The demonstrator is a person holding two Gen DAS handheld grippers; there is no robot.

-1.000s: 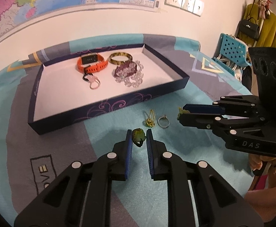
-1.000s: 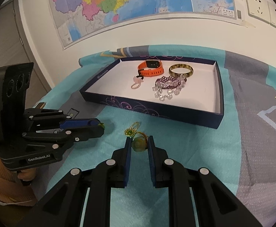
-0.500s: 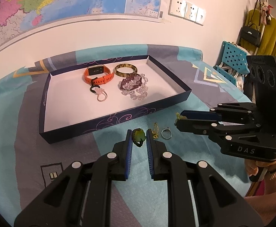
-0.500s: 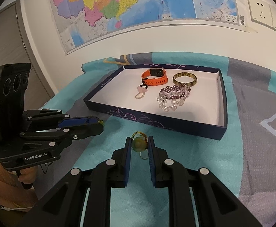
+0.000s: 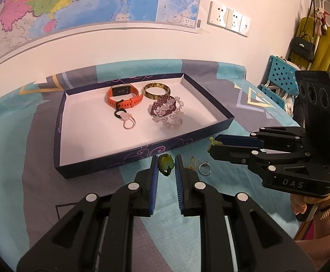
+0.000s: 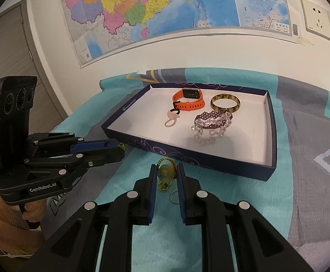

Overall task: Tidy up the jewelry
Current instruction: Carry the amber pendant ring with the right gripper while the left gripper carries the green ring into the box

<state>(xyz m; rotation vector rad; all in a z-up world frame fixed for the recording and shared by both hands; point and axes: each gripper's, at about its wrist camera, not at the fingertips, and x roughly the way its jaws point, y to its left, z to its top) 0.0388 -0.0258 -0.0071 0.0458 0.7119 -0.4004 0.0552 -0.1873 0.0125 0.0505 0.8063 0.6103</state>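
A wall map (image 6: pixel 165 11) and white sockets (image 5: pixel 229 20) hang above the counter, which is draped in a teal and grey cloth (image 5: pixel 10 122).

Our left gripper (image 5: pixel 166 166) has its jaws narrowed onto a green pendant (image 5: pixel 165 163), which sits right between the blue pads (image 5: pixel 155 176) at their tips, lifted clear of the cloth. Our right gripper (image 6: pixel 166 174) likewise has its jaws narrow, clamping a round amber-green bead (image 6: pixel 165 173) at the tips; its beaded loop (image 6: pixel 166 161) sticks out just beyond them and gold trim hangs below.

Just right of the left jaws, on the cloth, lie a small gold chain piece (image 5: pixel 193 162) and a silver ring (image 5: pixel 205 168), near each other but apart. In the right wrist view the ring (image 6: pixel 174 198) lies on the cloth below the right jaws.

Beyond both pairs of jaws sits the dark blue tray (image 5: pixel 142 153) with a white floor, its near wall close to the held pieces. Inside, toward the far side, we see an orange watch (image 5: pixel 124 95), a tortoiseshell bangle (image 5: pixel 156 90) just beside it, a purple and clear beaded bracelet (image 5: pixel 167 111) in front of the bangle, and a pink loop charm (image 5: pixel 126 120) in front of the watch. The near half of the tray floor carries nothing.

A blue perforated chair (image 5: pixel 278 79) and a yellow coat (image 5: pixel 323 47) stand past the counter's right end.
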